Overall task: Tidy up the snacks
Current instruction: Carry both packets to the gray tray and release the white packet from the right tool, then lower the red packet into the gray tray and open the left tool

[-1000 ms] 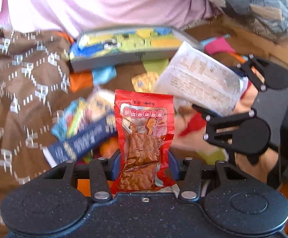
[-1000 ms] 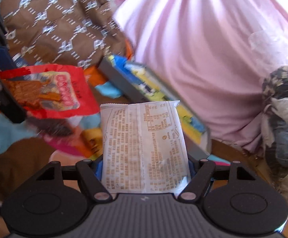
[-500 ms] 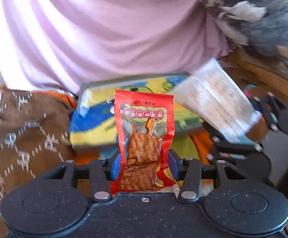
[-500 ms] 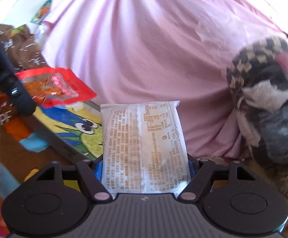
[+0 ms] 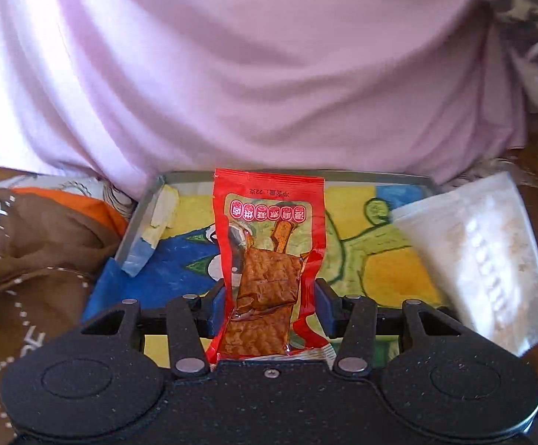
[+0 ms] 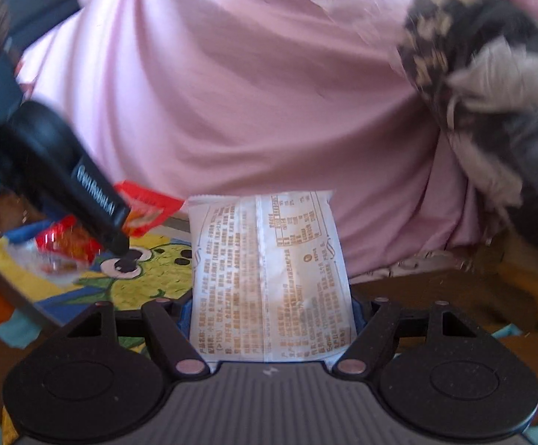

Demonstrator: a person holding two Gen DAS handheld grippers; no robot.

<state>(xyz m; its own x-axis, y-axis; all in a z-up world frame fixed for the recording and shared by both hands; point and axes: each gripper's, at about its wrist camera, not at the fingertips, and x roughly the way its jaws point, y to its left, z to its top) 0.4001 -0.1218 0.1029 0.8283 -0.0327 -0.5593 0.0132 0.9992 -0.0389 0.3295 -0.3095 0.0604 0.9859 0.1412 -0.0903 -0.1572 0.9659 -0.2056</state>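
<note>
a wide pink cloth is filling the background of both views, draping down to the far edge of the tray, with a brown patterned fabric bunching at the left and a dark checked bundle sitting at the right. below the cloth a shallow grey-rimmed tray with a bright cartoon lining of blue, yellow and green is lying open, and its lining is showing no snack resting on it in either view, though part of it is hiding behind the claws. the left claw is pinching a red snack packet upright between its blue pads, hanging over the near half of the tray. the right claw is pinching a white snack packet with printed text, also upright, hovering at the tray's right side; in the left wrist view that white packet is appearing blurred beside the red one, close but apart. judging from this, the task is looking to be at an early or middle stage: two snacks are being carried to the tray but neither is yet set down, so the releasing and arranging are remaining. whether more snacks are waiting elsewhere is not showing here.
</note>
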